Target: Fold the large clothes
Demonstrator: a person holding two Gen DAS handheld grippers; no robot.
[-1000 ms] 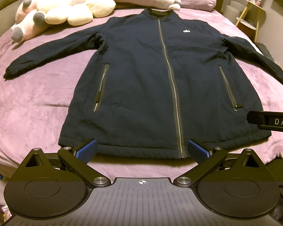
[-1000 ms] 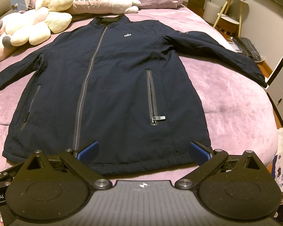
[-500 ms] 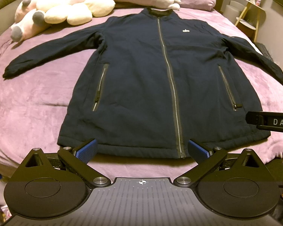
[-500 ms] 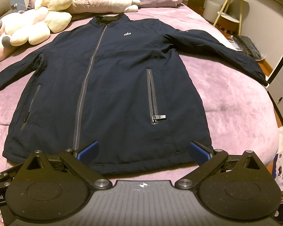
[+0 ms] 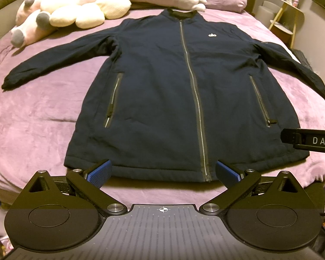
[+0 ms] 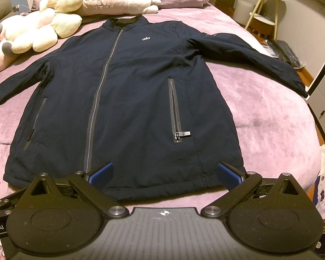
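Observation:
A dark navy zip jacket [image 5: 162, 91] [image 6: 130, 99] lies flat, front up, on a purple bed, sleeves spread to both sides and collar at the far end. My left gripper [image 5: 162, 172] hovers open just before the jacket's hem near the zip's bottom. My right gripper [image 6: 164, 172] is open too, above the hem on the side of the right pocket zip [image 6: 175, 112]. Nothing is between either pair of blue pads. The right gripper's side [image 5: 309, 140] shows at the right edge of the left wrist view.
Cream and pink plush toys [image 5: 71, 13] and a long pillow [image 6: 119, 2] lie by the collar on the purple blanket [image 5: 32, 117]. A small side table [image 6: 264, 10] and white drawers [image 6: 322, 99] stand right of the bed.
Both grippers have eased slightly closer to the jacket's hem; the view shifts a little. Both stay open and the jacket has not moved.

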